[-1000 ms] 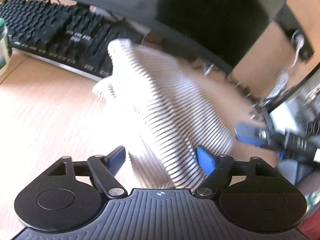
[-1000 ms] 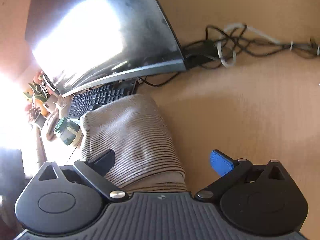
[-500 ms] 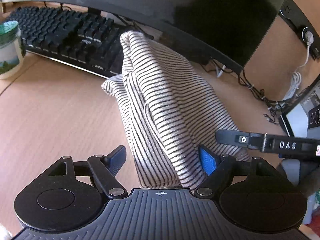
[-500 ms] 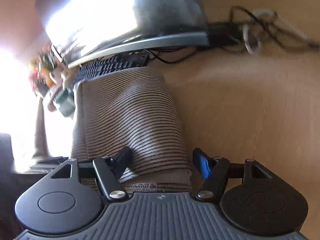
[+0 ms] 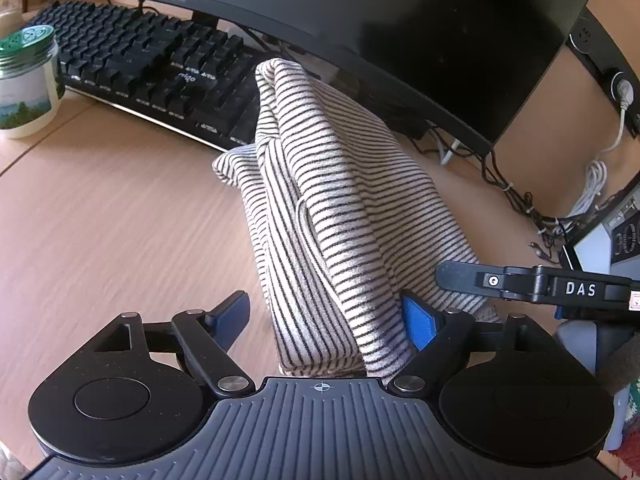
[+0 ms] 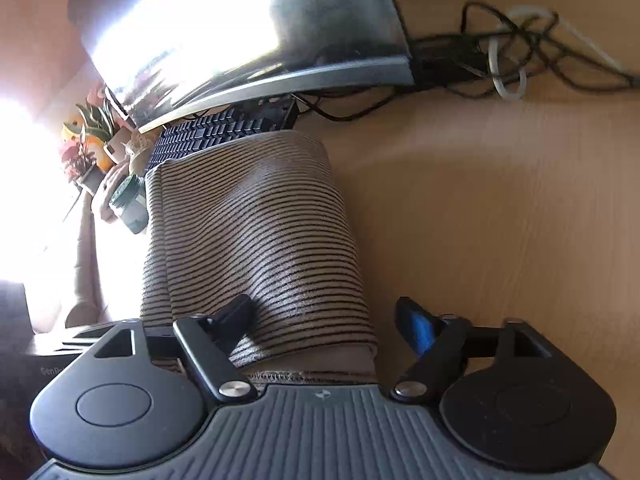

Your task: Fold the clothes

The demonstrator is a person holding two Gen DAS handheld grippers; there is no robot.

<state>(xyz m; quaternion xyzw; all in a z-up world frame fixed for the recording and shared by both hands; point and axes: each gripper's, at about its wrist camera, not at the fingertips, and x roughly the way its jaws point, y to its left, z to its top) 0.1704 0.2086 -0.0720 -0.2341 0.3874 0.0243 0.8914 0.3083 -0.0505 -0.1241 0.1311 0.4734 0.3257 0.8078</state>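
The striped garment [image 5: 332,216] lies on the wooden desk [image 5: 112,232] in a narrow, layered bundle. Its far end rests against the front edge of the black keyboard [image 5: 152,68], and its near end reaches back between the two tools. As far as the views show, most of the folding looks done: the cloth is doubled over itself several times, with a small flap sticking out on the side toward the keyboard. What seems left is to tidy that flap and perhaps press the bundle flat, though the underside is hidden.

The left gripper [image 5: 324,316] has its jaws spread, and they have just been opening a little further. The near end of the garment lies between them; the blue pad away from the keyboard touches the cloth, the other stands clear, so nothing is pinched. The right gripper [image 6: 328,320] also has its jaws spread, having just opened again. Its dark finger lies against the garment's hem and the blue one stands apart over bare desk; it holds nothing.

Readable writing is scarce. The right gripper's arm, seen from the left camera beside the garment's near end, carries the letters "DAS" [image 5: 580,289]. The keyboard has a small pale logo I cannot read. A jar with a green lid [image 5: 28,84] stands at the keyboard's end; its label shows a landscape, with no legible words.
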